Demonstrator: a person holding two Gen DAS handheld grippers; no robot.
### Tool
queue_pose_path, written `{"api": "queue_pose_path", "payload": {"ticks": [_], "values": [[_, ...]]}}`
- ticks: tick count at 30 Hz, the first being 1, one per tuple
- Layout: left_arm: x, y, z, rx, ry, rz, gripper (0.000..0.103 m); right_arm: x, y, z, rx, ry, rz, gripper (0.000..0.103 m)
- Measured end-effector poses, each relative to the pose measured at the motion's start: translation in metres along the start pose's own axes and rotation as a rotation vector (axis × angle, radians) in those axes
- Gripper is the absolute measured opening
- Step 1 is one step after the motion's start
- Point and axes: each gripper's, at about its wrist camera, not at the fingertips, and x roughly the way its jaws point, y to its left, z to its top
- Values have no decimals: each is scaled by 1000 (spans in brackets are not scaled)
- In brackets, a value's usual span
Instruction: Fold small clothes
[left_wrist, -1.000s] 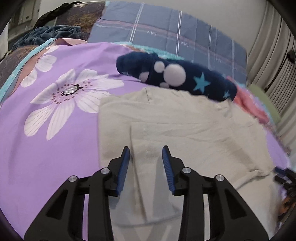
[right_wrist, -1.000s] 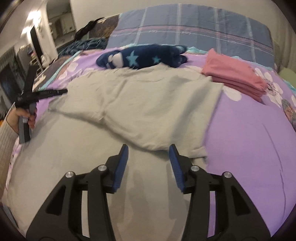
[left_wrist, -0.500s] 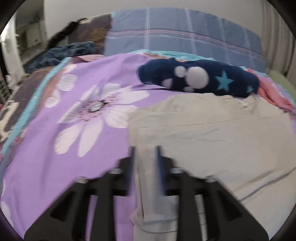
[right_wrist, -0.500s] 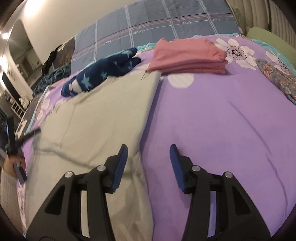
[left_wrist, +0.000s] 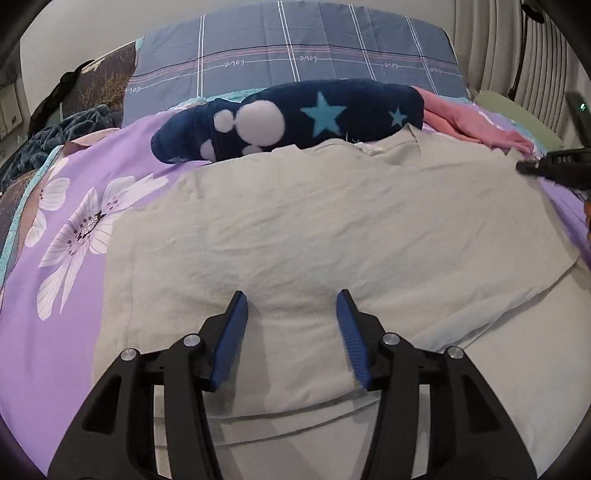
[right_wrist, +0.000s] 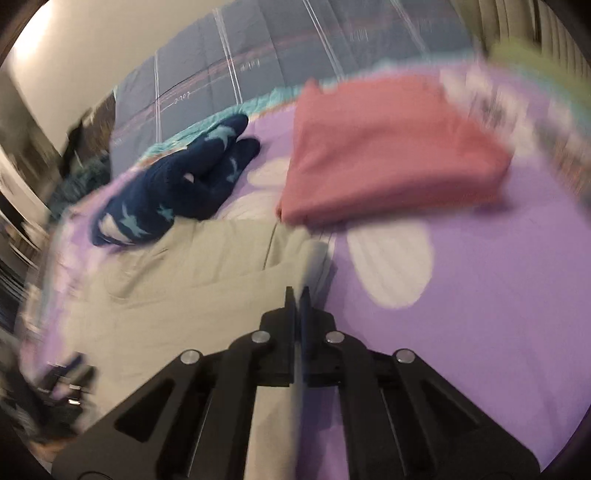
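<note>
A beige garment (left_wrist: 332, 221) lies spread flat on the purple flowered bedspread (left_wrist: 74, 184). My left gripper (left_wrist: 291, 295) hovers over its near folded part; the jaws are opening, and the cloth lies under them, not pinched. In the blurred right wrist view, my right gripper (right_wrist: 297, 290) is shut at the right edge of the beige garment (right_wrist: 184, 288), near its far corner, and a strip of cloth seems drawn up into the tips. From the left wrist view, the right gripper (left_wrist: 532, 168) touches that same corner at the far right.
A navy fleece piece with stars (left_wrist: 314, 114) lies just beyond the garment. A folded pink stack (right_wrist: 388, 158) sits to its right. A blue plaid pillow (left_wrist: 295, 55) backs the bed. Curtains hang at the right.
My left gripper slid right across the garment and its jaws widened. My right gripper swung to the garment's far right corner and went from open to shut.
</note>
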Motion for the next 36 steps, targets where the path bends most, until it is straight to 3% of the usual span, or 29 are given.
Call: {"api": "queue_pose_path", "payload": {"ticks": [2,4,6,7,9,10,13,14,17,19,22,25,28,32,36], "values": [[1,2,0,-9,4,-11,52,1,6,-2,-49,-30,-55,2],[0,3,-2,-16,2,-20,52,22,4,-4,-86,17,-147,3],[-1,1,0,-14,0,-18,52,26,-4,-5,-58,27,-121,5],[-1,-1,2,-12,0,-15,52,16,-5,-5,-40,5,-115,10],[0,-1,2,-11,2,-16,53,-3,-2,-10,-44,-19,-153,16],[0,-1,2,-13,2,-19,53,-17,2,-15,-56,-38,-143,16],[0,0,2,-17,2,-28,54,-60,26,-55,-161,-44,89,15],[0,0,2,-16,1,-26,54,-62,33,-72,-219,-14,89,15],[-2,1,2,-16,-3,-30,55,-36,26,-113,-290,69,-67,7],[-8,6,1,-36,-7,-59,56,-32,9,-119,-231,30,6,3],[-32,24,-10,-78,-32,-44,56,-46,0,-111,-125,39,26,1],[-60,54,-33,-134,-53,-31,57,-55,-2,-116,-146,38,20,2],[-72,80,-70,-189,18,-45,57,-58,-11,-131,-134,23,24,3],[-89,80,-100,-149,45,-95,57,-68,-26,-136,-62,23,46,5],[-103,76,-118,-127,55,-128,57,-77,-27,-148,-70,24,37,10]]}}
